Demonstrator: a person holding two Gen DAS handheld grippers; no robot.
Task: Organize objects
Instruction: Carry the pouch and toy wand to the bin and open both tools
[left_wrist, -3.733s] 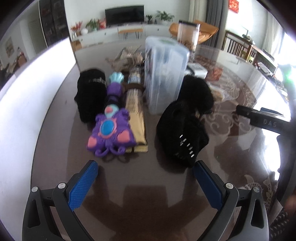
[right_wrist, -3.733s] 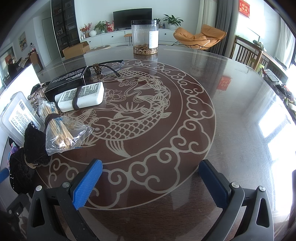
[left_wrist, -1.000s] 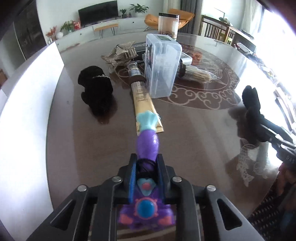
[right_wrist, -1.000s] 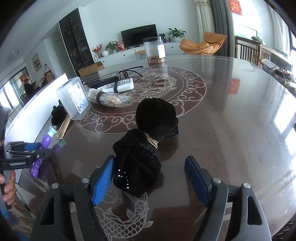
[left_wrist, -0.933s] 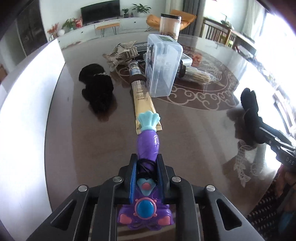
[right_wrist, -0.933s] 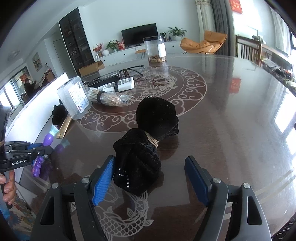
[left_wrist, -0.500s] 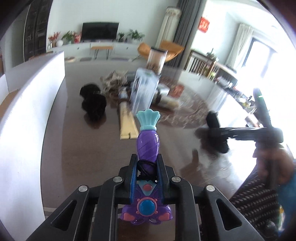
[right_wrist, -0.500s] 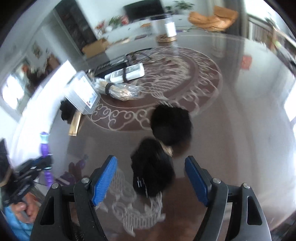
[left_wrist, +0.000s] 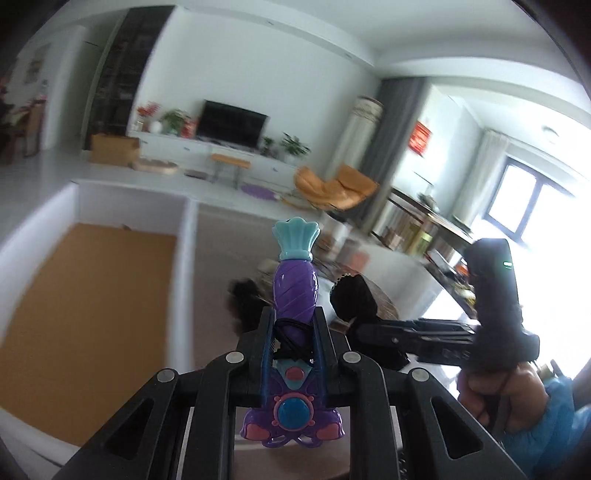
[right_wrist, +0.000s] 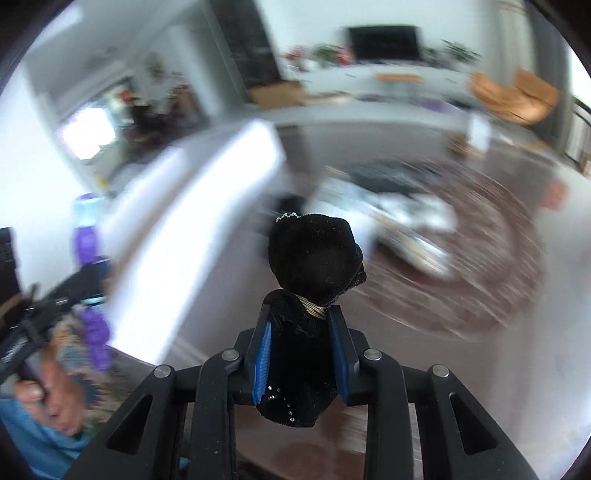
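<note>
Living room behind, TV wall and orange chair, heavy motion blur in the right wrist view. Dark worktop (left_wrist: 214, 280) with a pale swirl pattern; a white box (left_wrist: 183, 258) with a brown cardboard floor sits at its left edge. That box is the landmark.

Left gripper (left_wrist: 293, 347) has its fingers clamped on a purple toy (left_wrist: 295, 288) with a teal fan tip, held at the narrow waist. Toy's long axis runs straight out along the fingers, tip away from the camera, wide base toward the wrist. It is lifted off the worktop, just right of the box's near wall.

Right gripper (right_wrist: 301, 354) has its fingers closed on a black cloth bundle (right_wrist: 314, 258) tied with a tan cord, gripped below the tie, round end pointing forward. Also in the air, further right of the box than the toy.

Key relation: box opening lies to the left of both loads; left gripper is the nearer one. Likely next step is a leftward swing over the wall and a drop, toy first. Toy's length looks well within the box.

Rest of the clutter on the worktop, beyond the box, is too blurred to name.
</note>
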